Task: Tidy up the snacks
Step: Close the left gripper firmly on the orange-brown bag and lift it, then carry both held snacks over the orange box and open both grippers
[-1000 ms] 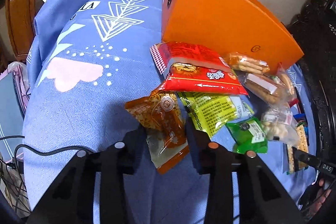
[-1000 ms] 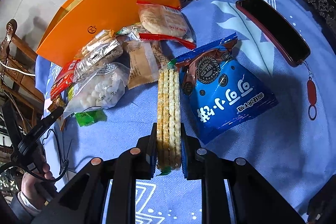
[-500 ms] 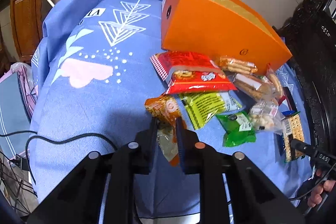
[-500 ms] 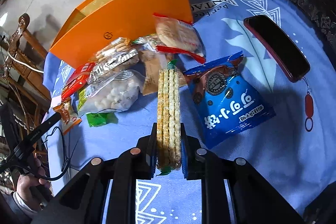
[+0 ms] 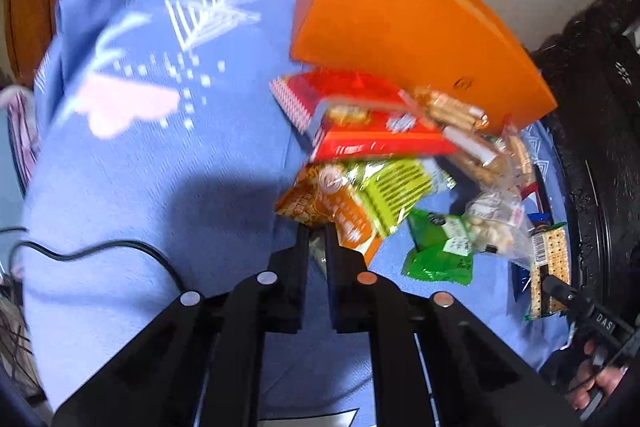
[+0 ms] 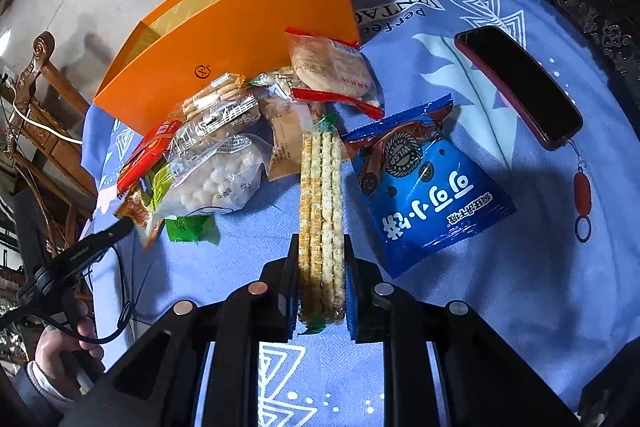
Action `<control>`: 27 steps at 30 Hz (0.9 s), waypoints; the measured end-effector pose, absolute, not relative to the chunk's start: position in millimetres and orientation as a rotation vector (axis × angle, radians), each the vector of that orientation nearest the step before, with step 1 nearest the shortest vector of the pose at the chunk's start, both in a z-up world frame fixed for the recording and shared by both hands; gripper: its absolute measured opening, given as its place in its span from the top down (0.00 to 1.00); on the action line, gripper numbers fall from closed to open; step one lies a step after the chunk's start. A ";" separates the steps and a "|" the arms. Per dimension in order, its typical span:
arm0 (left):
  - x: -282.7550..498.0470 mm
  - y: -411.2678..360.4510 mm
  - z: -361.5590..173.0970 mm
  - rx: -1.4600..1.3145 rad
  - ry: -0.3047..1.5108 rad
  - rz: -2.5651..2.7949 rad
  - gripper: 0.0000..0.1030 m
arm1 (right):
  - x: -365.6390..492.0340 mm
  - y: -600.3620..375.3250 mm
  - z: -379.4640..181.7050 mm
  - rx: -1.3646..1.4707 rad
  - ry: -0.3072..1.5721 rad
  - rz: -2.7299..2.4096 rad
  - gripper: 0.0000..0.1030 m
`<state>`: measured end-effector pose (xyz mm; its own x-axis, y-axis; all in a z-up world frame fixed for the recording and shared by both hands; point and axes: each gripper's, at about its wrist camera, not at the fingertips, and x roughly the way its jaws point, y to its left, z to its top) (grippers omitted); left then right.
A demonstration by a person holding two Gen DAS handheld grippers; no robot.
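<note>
Ahead of both pairs of fingers stands the open box point(image 6: 240, 27). The left gripper point(image 5: 317, 239) pinches an orange packet point(image 5: 320, 203), the right gripper point(image 6: 322, 267) a cracker sleeve point(image 6: 321, 195); carry each above the pile, squeezing lightly so the crackers survive.

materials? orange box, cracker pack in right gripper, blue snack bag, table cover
Orange box: looks like matte paperboard; flat stiff panels, crisp edges.
Cracker pack: clear glossy plastic film; crackers visible through it.
Blue snack bag: glossy printed film, probably plastic; shows highlights and creases.
Table cover: woven-looking fabric, matte; fine herringbone texture, soft folds.
</note>
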<state>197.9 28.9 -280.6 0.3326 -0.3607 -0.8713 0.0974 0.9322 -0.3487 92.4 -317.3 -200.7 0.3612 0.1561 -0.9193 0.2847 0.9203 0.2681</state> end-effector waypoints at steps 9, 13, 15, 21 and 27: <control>216.4 11.2 -280.6 -0.285 1.206 -0.286 0.37 | 92.9 -317.2 -203.8 0.421 1.221 -0.087 0.82; 220.3 -4.9 -284.0 -0.211 1.182 -0.298 0.48 | 92.9 -318.6 -205.3 0.421 1.224 -0.091 0.82; 220.1 -6.5 -280.8 -0.183 1.153 -0.307 0.64 | 93.0 -319.7 -206.5 0.424 1.227 -0.096 0.82; 206.6 1.3 -275.6 -0.141 1.133 -0.332 0.78 | 94.3 -322.2 -210.0 0.430 1.234 -0.110 0.82; 182.9 16.1 -253.8 -0.129 1.091 -0.327 0.79 | 94.8 -320.9 -202.5 0.415 1.213 -0.096 0.82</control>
